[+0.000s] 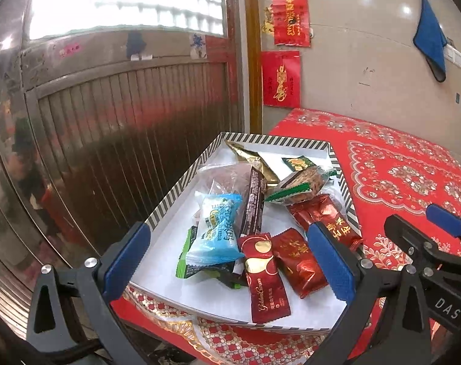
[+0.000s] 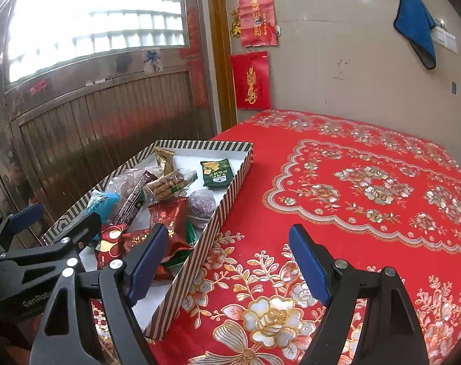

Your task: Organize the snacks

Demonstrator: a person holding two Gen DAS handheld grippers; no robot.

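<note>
Lying at the left edge of the worktop (image 2: 367, 164), the striped cardboard box (image 2: 197, 258) runs its long axis away toward the wall, crinkly foil and plastic snacks (image 1: 261, 213) heaped on its white floor. Both the left tool (image 1: 230, 258) and right tool (image 2: 230, 261) hover spread, pinching nothing.
</note>
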